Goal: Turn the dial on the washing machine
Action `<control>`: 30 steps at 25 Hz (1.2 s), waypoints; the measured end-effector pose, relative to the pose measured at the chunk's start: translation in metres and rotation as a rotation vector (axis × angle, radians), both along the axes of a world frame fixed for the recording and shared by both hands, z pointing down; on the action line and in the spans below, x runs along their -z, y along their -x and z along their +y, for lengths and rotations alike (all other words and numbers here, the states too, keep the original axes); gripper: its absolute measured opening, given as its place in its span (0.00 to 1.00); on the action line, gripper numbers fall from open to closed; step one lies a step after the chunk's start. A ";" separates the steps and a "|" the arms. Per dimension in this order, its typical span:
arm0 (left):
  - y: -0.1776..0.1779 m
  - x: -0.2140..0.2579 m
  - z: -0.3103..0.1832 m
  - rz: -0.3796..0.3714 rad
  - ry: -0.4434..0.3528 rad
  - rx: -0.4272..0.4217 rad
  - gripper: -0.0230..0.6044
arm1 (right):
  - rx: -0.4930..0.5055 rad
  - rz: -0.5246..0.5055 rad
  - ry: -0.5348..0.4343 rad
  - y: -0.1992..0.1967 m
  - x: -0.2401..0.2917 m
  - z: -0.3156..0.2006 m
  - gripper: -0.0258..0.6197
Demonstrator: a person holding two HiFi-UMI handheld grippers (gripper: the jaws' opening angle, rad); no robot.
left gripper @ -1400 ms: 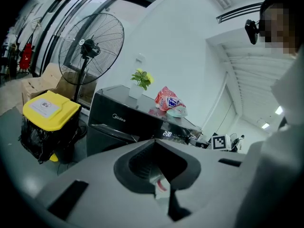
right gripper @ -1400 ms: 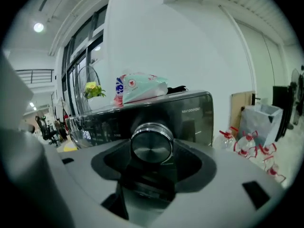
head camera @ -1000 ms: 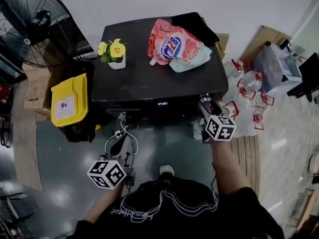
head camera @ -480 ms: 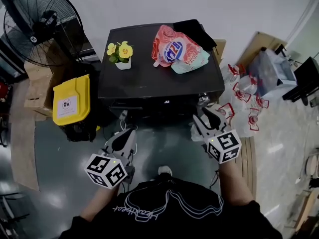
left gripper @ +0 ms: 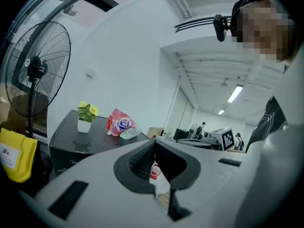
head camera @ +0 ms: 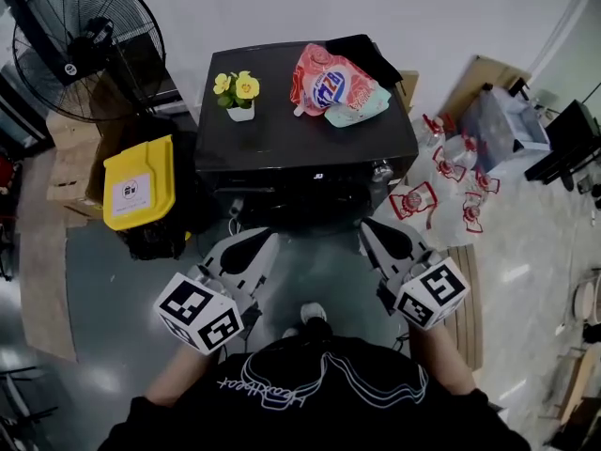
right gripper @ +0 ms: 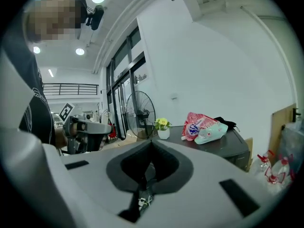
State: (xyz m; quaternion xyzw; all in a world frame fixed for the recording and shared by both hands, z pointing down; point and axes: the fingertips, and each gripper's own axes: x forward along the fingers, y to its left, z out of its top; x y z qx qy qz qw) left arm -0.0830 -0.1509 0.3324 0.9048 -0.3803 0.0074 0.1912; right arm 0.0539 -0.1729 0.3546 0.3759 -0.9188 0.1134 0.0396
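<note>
We hold left gripper (head camera: 252, 241) and right gripper (head camera: 374, 229) roughly level before the washing machine (head camera: 282, 139); both jaws closed, empty, right's just closing.

Bare floor (head camera: 315, 263) lies open before the washing machine (head camera: 282, 130); a yellow bin (head camera: 139, 184) crowds its left, bottles (head camera: 414, 201) its right.

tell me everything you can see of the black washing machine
The black boxy washing machine stands by the white wall, its flat top glossy. On it sit a small white pot of yellow flowers, a pink-and-mint soft pouch and a black cloth. A silvery round dial shows at its front right corner. A yellow-lidded bin stands close beside it, at the head view's left.
</note>
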 end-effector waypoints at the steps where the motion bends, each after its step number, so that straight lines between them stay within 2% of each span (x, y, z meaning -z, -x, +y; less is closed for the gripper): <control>1: 0.000 0.002 0.003 0.000 -0.008 -0.005 0.04 | 0.012 -0.005 -0.003 0.004 0.002 0.007 0.05; 8: 0.003 0.005 0.027 -0.017 -0.038 -0.030 0.04 | 0.048 -0.061 -0.021 0.020 0.024 0.035 0.05; 16: 0.006 0.025 0.041 0.011 -0.078 -0.046 0.04 | 0.048 -0.034 -0.084 0.025 0.045 0.057 0.04; 30: 0.010 0.013 0.056 0.019 -0.056 -0.046 0.04 | 0.022 -0.033 -0.051 0.029 0.027 0.074 0.04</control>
